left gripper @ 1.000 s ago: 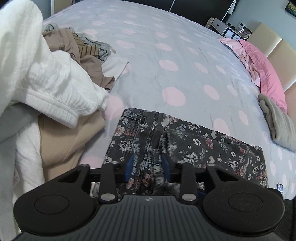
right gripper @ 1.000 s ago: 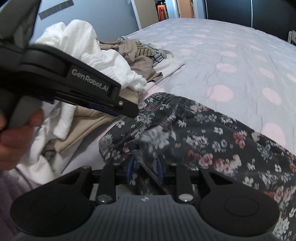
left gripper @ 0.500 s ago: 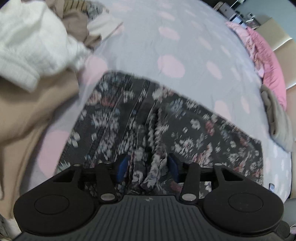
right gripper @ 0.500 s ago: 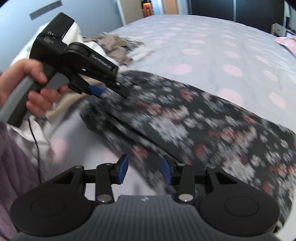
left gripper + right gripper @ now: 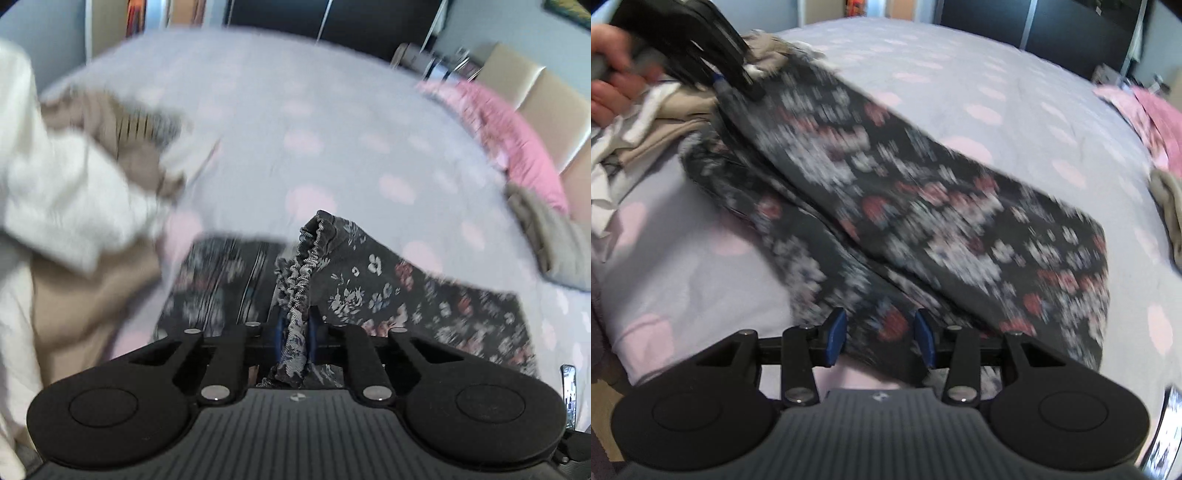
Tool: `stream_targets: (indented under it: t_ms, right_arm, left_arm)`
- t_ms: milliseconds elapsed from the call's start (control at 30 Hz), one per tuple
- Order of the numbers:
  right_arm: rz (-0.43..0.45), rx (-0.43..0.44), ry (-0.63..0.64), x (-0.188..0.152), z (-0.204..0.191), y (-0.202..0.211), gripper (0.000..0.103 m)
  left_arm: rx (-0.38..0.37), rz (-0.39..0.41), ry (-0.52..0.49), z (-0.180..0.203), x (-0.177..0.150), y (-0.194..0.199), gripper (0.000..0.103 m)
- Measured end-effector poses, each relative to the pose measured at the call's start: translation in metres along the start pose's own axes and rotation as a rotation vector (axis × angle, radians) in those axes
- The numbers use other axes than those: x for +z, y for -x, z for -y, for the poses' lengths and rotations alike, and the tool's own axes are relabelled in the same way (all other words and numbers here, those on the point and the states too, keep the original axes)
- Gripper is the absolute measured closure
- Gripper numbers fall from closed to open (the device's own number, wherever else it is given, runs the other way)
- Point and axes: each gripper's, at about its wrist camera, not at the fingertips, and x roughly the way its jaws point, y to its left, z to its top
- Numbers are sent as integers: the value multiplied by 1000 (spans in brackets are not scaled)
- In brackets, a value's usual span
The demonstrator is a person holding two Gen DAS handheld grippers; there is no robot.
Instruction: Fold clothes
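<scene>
Bed [image 5: 332, 122], lilac cover with pink dots, fills both views. Pile of unfolded laundry [image 5: 74, 192], white and tan, sits at 9 to 10 o'clock in the left wrist view and at 10 o'clock in the right wrist view [image 5: 646, 122]. Pink pillow [image 5: 517, 147] lies at 2 o'clock by the headboard, with a folded beige garment [image 5: 550, 236] just below it at 3 o'clock. Floral dark trousers [image 5: 923, 206] lie across the middle of the bed, running from 10 o'clock to 4 o'clock in the right wrist view, with one layer lifted off the one under it; heavy motion blur. Left gripper [image 5: 294, 339] is clamped on the gathered elastic waistband of the trousers [image 5: 369, 288], the fabric bunched between the blue pads and standing up at 12 o'clock above them. The same gripper shows at 10 o'clock in the right wrist view [image 5: 720, 79], held by a hand [image 5: 609, 74], raising the trousers' end. Right gripper [image 5: 881, 332] has its jaws spread apart, with nothing pinched; the trousers' near edge lies between and under them.
</scene>
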Motion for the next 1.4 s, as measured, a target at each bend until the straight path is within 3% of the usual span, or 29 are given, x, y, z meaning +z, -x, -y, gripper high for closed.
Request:
stream_targets:
  t_ms: [167, 233, 400, 533, 633, 733, 800, 867, 933, 1167, 1400]
  right_arm:
    - [-3, -11, -19, -7, 11, 3, 59]
    - [5, -9, -16, -8, 11, 5, 59]
    - [10, -9, -11, -9, 14, 8, 58]
    - [18, -15, -20, -8, 18, 8, 57]
    - [25, -20, -27, -7, 21, 9, 53]
    - [51, -34, -36, -8, 25, 15, 53]
    - [78, -48, -29, -12, 29, 23, 53]
    - [110, -83, -11, -20, 29, 29, 53]
    - [137, -151, 14, -29, 29, 32, 53]
    - [108, -369, 165, -51, 28, 19, 53]
    - [76, -498, 250, -53, 30, -13, 48]
  left_arm:
    - [22, 141, -35, 6, 13, 26, 94]
    - [34, 151, -21, 1, 18, 27, 94]
    - [134, 85, 19, -25, 20, 11, 94]
    - [168, -15, 37, -38, 10, -13, 95]
    - [192, -48, 47, -42, 6, -22, 93]
    - [211, -64, 59, -44, 3, -18, 84]
    - [223, -75, 66, -45, 2, -15, 71]
    - [235, -86, 74, -45, 0, -12, 58]
    - [248, -96, 79, -46, -1, -9, 58]
    - [330, -54, -82, -20, -16, 1, 58]
    - [325, -137, -116, -16, -27, -22, 58]
